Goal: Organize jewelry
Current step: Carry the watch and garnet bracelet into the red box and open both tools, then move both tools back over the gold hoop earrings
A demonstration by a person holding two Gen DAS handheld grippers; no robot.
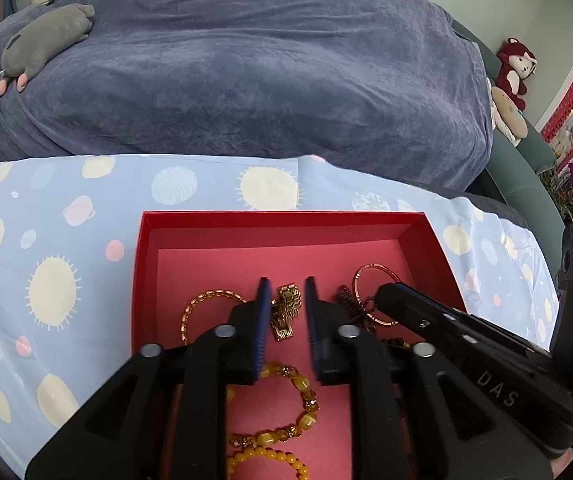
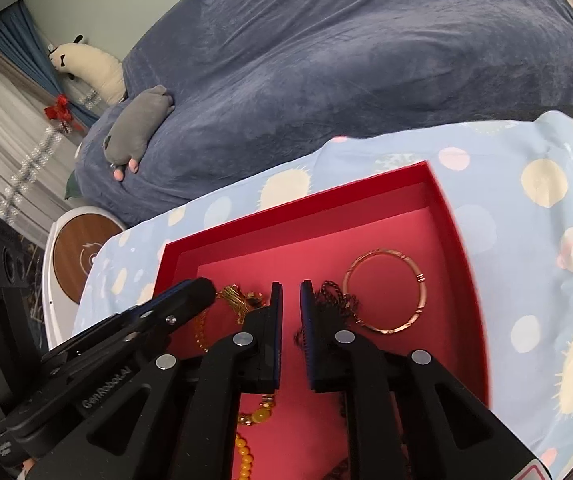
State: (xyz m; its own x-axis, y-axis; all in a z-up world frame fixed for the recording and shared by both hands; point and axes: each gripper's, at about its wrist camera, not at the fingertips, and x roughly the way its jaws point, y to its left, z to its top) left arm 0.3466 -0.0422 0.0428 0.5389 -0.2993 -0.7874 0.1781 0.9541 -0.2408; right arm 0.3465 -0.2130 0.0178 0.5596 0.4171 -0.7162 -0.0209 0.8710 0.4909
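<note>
An open red box [image 1: 278, 218] [image 2: 294, 204] with a pink floor holds the jewelry. My left gripper [image 1: 287, 280] is open over it, and a gold woven band [image 1: 286, 308] lies on the floor between its fingers, not pinched. A thin gold chain [image 1: 202, 300] lies to its left. An amber bead bracelet [image 1: 298, 384] and a yellow bead bracelet [image 1: 270, 456] lie nearer. My right gripper [image 2: 291, 282] stands narrowly open with nothing between its pads. Just to its right are a dark chain [image 2: 334, 300] and a rose-gold bangle [image 2: 386, 292]. Both grippers point down into the box side by side.
The box sits on a light blue cloth [image 1: 46, 240] printed with suns and planets. Behind it rises a dark blue blanket [image 1: 246, 60] with a grey plush [image 1: 46, 40] on it. A red plush [image 1: 514, 68] sits far right. A round white-rimmed wooden disc [image 2: 82, 264] stands left.
</note>
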